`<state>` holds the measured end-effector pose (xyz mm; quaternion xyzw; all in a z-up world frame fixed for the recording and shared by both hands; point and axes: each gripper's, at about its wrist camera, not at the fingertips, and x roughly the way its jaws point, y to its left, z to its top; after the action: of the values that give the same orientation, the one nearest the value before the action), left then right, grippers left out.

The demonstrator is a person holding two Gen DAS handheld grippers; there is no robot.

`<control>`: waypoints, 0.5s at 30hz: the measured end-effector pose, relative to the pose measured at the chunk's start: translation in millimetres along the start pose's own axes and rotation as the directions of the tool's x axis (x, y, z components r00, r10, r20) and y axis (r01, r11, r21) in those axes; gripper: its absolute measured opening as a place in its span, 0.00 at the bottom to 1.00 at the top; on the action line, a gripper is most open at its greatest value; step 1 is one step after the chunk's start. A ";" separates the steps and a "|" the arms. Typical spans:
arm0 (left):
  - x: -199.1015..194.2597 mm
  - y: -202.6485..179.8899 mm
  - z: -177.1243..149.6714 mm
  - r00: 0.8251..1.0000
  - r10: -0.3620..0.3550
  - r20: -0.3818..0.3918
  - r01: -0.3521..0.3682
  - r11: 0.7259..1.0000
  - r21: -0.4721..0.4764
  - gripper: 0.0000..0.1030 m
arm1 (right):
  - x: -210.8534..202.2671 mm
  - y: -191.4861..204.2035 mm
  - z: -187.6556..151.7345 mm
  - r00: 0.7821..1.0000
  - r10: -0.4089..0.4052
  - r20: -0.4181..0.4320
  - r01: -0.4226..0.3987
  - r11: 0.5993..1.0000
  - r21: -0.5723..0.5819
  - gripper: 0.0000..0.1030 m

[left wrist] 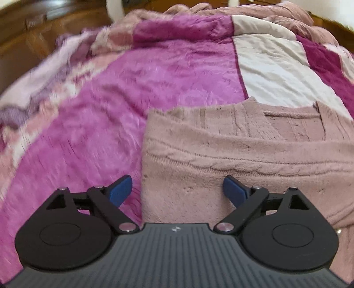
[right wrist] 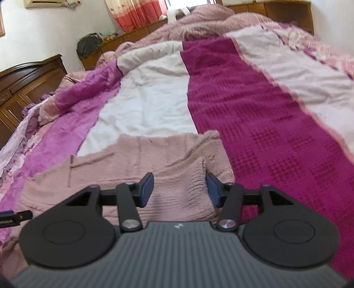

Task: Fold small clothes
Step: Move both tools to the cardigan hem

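Observation:
A dusty-pink fuzzy knit sweater (left wrist: pixel 254 150) lies flat on the bed, partly folded, with a sleeve laid across its body. My left gripper (left wrist: pixel 177 189) is open wide over the sweater's near left corner; its left fingertip (left wrist: pixel 121 188) is over the blanket and the right one over the knit. In the right wrist view the same sweater (right wrist: pixel 137 159) lies ahead. Its ribbed cuff (right wrist: pixel 185 183) sits between the blue pads of my right gripper (right wrist: pixel 180 188), which is open. The cuff rests loose on the sweater, with a gap at the left pad.
The bed carries a magenta plush blanket (left wrist: pixel 132 93), a white sheet panel (right wrist: pixel 150 104) and a dark magenta woven strip (right wrist: pixel 254 115). A crumpled pink quilt (right wrist: pixel 199 20) is heaped at the far end. Dark wooden furniture (right wrist: pixel 26 77) stands at the left, with a red curtain (right wrist: pixel 137 11) beyond.

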<state>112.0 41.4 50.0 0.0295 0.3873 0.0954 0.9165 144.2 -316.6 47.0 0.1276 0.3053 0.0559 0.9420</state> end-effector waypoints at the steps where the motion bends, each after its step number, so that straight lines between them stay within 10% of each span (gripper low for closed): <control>1: -4.7 0.4 0.7 1.000 -0.005 0.011 0.004 1.000 0.008 0.91 | -6.8 2.1 1.0 1.000 0.008 0.009 -0.008 1.000 -0.002 0.52; 15: -104.9 11.2 3.9 0.983 -0.150 0.105 0.141 0.987 0.082 0.91 | -112.9 28.3 -1.8 0.994 0.096 0.046 -0.093 0.994 -0.060 0.52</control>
<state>41.6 31.7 127.9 0.0405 0.3402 0.0119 0.9394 51.2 -309.7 116.7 0.1157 0.2743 0.1060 0.9488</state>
